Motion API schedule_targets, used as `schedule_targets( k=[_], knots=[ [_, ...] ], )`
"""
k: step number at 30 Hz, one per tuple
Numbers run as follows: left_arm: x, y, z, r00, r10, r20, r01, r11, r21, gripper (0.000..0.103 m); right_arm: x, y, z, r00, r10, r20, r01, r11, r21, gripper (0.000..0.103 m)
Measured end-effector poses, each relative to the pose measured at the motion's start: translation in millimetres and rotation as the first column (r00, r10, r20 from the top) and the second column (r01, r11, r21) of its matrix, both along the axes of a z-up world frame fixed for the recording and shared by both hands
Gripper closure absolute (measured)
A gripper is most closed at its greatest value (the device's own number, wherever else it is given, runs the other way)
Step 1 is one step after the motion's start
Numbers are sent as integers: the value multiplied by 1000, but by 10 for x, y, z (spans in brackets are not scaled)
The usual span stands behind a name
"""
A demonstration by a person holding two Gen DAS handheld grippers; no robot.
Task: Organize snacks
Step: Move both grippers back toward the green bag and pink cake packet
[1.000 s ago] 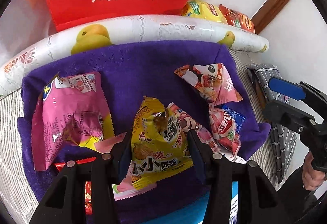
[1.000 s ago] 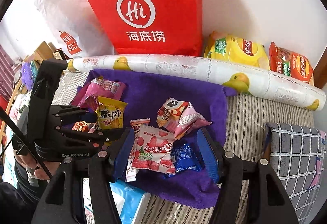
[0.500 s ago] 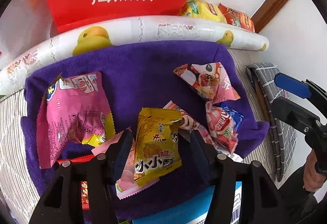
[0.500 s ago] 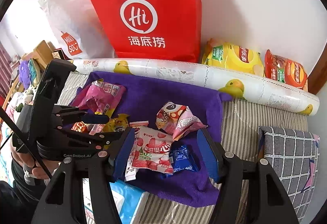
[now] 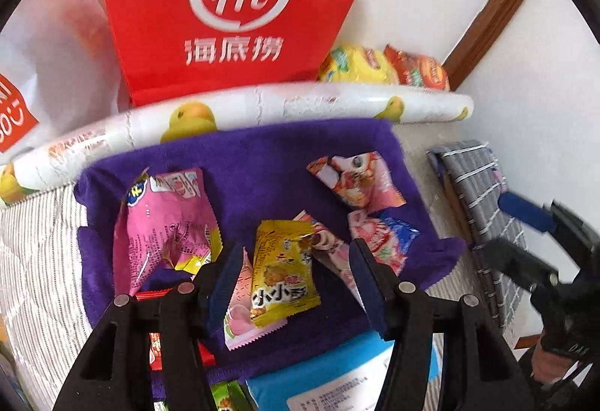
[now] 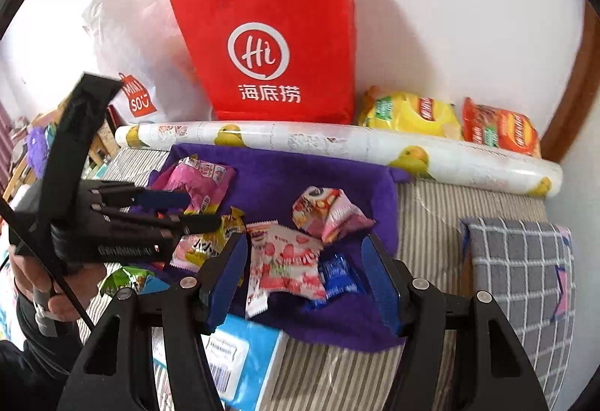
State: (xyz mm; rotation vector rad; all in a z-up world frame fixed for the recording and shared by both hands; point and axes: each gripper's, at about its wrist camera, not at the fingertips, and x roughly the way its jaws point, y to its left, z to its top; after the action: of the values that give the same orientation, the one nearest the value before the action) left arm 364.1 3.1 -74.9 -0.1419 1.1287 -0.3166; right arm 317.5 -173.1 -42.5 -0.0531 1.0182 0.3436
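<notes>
A yellow snack packet (image 5: 281, 272) lies flat on the purple towel (image 5: 255, 171), partly on a pale pink packet (image 5: 240, 302). My left gripper (image 5: 296, 261) hovers above it, open, with its pads clear of the packet. My right gripper (image 6: 303, 261) is open over a strawberry packet (image 6: 288, 257) and a small blue packet (image 6: 337, 272), gripping nothing. A larger pink packet (image 5: 165, 223) lies at the towel's left, and an orange-pink packet (image 5: 356, 182) at its right. The left gripper (image 6: 202, 210) also shows in the right wrist view, and the right gripper (image 5: 495, 223) in the left wrist view.
A red paper bag (image 6: 273, 43) and a white plastic bag (image 6: 127, 47) stand against the wall behind a duck-printed roll (image 6: 337, 148). Yellow (image 6: 408, 114) and red (image 6: 498, 129) chip bags lie at back right. A grey checked cloth (image 6: 521, 276) is right, a blue box (image 6: 240, 354) near.
The left gripper opened and let go of the yellow packet, which dropped flat onto the towel. Both grippers have risen and drawn back, so more of the red bag shows.
</notes>
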Motion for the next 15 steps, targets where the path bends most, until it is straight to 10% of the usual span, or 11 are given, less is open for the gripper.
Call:
schedule_targets(
  k=[15],
  knots=[
    [-597, 34, 727, 982, -7, 187, 9, 1000, -12, 47, -1252, 210, -52, 985, -146, -87, 146, 989, -12, 40]
  ],
)
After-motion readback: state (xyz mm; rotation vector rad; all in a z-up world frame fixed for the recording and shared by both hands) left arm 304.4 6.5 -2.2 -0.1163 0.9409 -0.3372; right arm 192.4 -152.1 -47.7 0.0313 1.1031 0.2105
